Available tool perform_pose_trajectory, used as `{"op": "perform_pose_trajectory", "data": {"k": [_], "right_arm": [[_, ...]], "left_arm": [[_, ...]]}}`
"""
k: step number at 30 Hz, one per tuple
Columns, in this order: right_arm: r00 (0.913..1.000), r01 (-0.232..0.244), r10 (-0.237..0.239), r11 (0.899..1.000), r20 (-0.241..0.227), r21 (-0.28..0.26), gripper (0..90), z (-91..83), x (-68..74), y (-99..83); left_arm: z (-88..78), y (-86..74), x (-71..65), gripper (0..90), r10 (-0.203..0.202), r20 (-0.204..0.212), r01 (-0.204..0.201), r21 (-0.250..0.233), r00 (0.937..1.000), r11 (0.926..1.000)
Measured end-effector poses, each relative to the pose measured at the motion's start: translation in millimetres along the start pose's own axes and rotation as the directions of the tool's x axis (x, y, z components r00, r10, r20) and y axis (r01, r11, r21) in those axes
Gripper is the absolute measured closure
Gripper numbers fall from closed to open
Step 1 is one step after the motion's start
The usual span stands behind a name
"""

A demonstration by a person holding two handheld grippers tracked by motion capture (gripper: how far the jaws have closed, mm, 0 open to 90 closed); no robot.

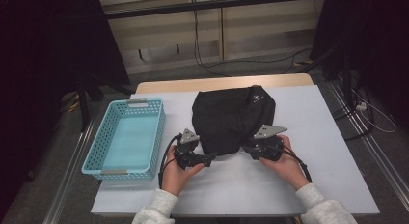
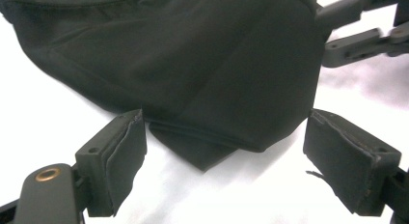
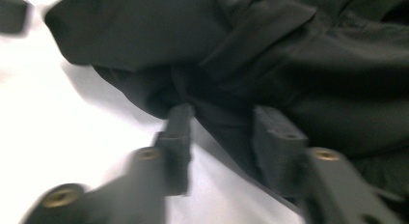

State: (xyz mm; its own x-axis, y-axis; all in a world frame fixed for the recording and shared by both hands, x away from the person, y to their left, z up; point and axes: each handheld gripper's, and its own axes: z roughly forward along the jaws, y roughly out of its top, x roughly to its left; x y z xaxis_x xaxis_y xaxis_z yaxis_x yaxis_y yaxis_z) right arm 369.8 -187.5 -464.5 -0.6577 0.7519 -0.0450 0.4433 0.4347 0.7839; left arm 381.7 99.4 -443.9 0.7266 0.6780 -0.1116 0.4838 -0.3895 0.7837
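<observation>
A folded black garment (image 1: 234, 119) lies in the middle of the white-covered counter (image 1: 328, 151), its near edge bunched towards the person. A small white logo (image 1: 256, 99) shows on its far right part. To the left of the garment, well apart from it, stands a light blue perforated basket (image 1: 103, 139) with nothing visible inside.

The left tool (image 1: 211, 159) sits at the garment's near left corner, held by the person's left hand (image 1: 176, 173). In the left gripper view its jaws stand spread wide on either side of a pointed fold of the cloth (image 2: 202, 154); the pads (image 2: 123, 156) do not press on the fabric and white counter shows beneath them.

The right tool (image 1: 247, 149) rests at the garment's near right edge, gripped by the right hand (image 1: 284, 166). The right gripper view is blurred; its jaws stand slightly parted with dark cloth (image 3: 226, 118) between them, and the pads (image 3: 275, 132) lie against or just beside the fabric. Whether they still pinch it cannot be told
</observation>
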Motion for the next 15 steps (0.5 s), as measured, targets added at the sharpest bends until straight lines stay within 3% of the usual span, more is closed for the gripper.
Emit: {"op": "perform_pose_trajectory", "data": {"k": [1, 2, 4, 8, 10, 15], "right_arm": [[1.0000, 0.006, -0.006, 1.000, -0.001, 0.028, 74.9, 3.8, 0.6, -1.7], [1.0000, 0.008, -0.008, 1.000, -0.002, 0.020, 82.8, 5.5, 1.3, -2.2], [0.9997, 0.023, -0.023, 0.999, 0.001, 0.030, 90.0, 5.4, 2.2, -1.3], [0.9998, 0.007, -0.007, 1.000, 0.019, 0.019, 90.0, 4.1, -1.2, -1.9], [0.9999, -0.011, 0.011, 1.000, 0.005, 0.004, 90.0, 1.7, -3.3, -1.9], [0.9986, -0.053, 0.053, 0.996, -0.007, -0.065, 90.0, -17.6, -10.3, 1.0]], "left_arm": [[-0.8, 0.1, 0.4, 15.4, -0.002, -0.001, 0.002, 0.002, 1.0000, 1.0000], [-1.3, 0.1, 0.5, 15.4, -0.005, -0.003, 0.005, -0.001, 1.0000, 1.0000], [-2.5, 0.1, 0.3, 15.4, -0.006, -0.003, 0.006, -0.004, 1.0000, 1.0000], [-2.8, -0.7, 1.2, 15.4, -0.009, -0.005, 0.009, -0.006, 0.9999, 0.9999], [-2.0, -1.4, 1.7, 15.4, -0.008, -0.005, 0.008, -0.003, 1.0000, 1.0000], [2.3, -2.4, -0.7, 15.5, 0.000, -0.002, 0.000, 0.011, 1.0000, 0.9999]]}}
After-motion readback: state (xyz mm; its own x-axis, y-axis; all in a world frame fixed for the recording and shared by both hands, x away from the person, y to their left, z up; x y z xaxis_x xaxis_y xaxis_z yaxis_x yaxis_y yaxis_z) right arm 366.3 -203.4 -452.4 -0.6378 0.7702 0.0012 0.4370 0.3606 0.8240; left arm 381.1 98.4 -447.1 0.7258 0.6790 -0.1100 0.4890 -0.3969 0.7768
